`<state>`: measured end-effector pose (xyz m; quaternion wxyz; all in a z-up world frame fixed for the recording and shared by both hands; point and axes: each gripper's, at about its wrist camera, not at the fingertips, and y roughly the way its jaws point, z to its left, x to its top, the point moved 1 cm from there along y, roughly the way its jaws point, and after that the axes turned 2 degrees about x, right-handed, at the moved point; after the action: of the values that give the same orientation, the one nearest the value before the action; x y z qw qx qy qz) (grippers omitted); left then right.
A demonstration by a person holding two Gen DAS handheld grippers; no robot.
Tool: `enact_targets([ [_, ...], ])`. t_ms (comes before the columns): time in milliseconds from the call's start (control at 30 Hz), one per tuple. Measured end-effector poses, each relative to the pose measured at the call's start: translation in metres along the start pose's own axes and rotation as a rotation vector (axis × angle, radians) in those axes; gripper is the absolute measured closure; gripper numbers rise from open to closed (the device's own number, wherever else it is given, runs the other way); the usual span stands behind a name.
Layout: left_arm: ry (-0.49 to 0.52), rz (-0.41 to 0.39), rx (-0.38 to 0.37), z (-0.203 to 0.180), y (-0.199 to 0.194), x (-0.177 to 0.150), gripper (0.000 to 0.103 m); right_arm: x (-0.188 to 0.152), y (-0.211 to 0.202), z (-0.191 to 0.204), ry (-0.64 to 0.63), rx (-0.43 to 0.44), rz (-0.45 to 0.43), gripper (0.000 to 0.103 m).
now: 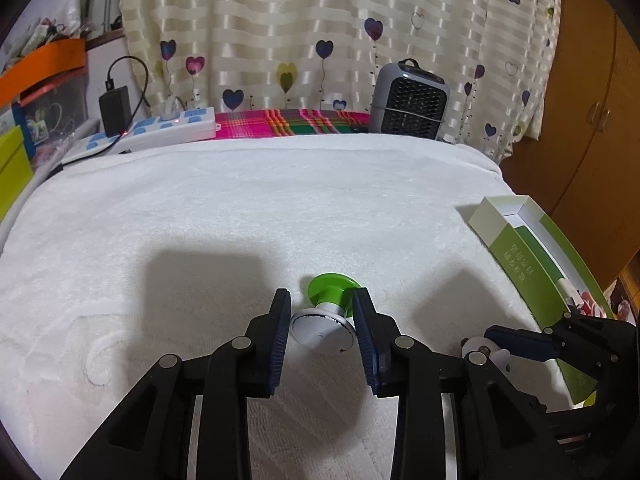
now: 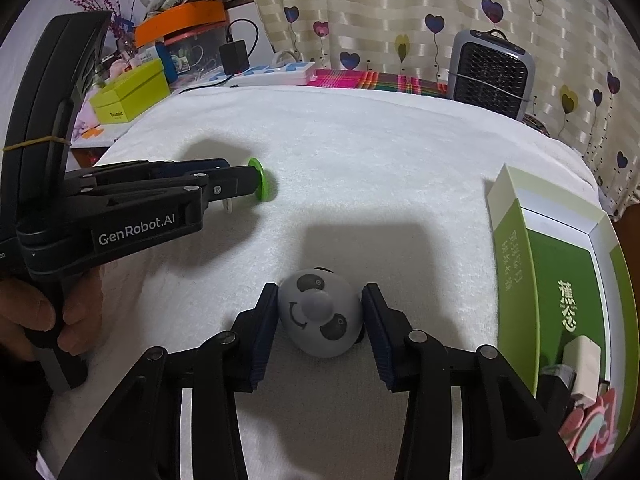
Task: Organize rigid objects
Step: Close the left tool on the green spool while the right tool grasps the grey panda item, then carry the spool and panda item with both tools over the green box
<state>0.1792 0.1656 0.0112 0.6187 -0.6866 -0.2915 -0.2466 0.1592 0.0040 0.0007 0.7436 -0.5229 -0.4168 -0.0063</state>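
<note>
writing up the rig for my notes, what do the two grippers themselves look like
Both are matte black plastic linkages with round silver pivot pins and dark blue ribbed pads. The left gripper carries white "GenRobot.AI" lettering on its side and a yellow rubber band around its upper body. The right gripper matches. No cables or sleeves show.

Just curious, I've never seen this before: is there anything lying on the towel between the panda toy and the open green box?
No. In the right wrist view, only bare white towel lies between the panda toy and the green box.
</note>
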Motion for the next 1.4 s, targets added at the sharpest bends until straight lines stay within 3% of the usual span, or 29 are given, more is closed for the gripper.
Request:
enact_targets([
  [333, 0.005, -0.022, 0.0, -0.013, -0.027, -0.009, 0.074, -0.006, -0.034, 0.001, 0.01, 0.013, -0.064, 0.059],
  [367, 0.006, -0.031, -0.003, -0.016, -0.032, -0.01, 0.095, -0.007, -0.037, 0.001, 0.009, 0.014, -0.07, 0.059],
  [400, 0.009, -0.03, 0.0, -0.018, -0.035, -0.011, 0.1, -0.008, -0.042, 0.001, 0.008, 0.014, -0.078, 0.059],
  [633, 0.019, -0.037, 0.019, -0.027, -0.049, -0.027, 0.102, -0.019, -0.061, -0.002, 0.012, 0.019, -0.1, 0.059],
  [767, -0.031, -0.056, -0.009, -0.013, -0.058, -0.031, 0.09, -0.024, -0.066, -0.007, 0.023, 0.023, -0.105, 0.059],
  [900, -0.03, -0.066, -0.021, -0.01, -0.063, -0.033, 0.09, -0.025, -0.069, -0.009, 0.03, 0.028, -0.11, 0.059],
  [1033, 0.014, -0.053, -0.027, -0.019, -0.059, -0.037, 0.063, -0.026, -0.07, -0.011, 0.03, 0.034, -0.112, 0.059],
  [1200, 0.065, -0.025, 0.015, -0.029, -0.046, -0.041, 0.062, -0.027, -0.072, -0.011, 0.029, 0.041, -0.11, 0.059],
  [1400, 0.05, 0.056, 0.059, -0.026, -0.024, -0.04, 0.064, -0.029, -0.073, -0.012, 0.037, 0.039, -0.119, 0.059],
])
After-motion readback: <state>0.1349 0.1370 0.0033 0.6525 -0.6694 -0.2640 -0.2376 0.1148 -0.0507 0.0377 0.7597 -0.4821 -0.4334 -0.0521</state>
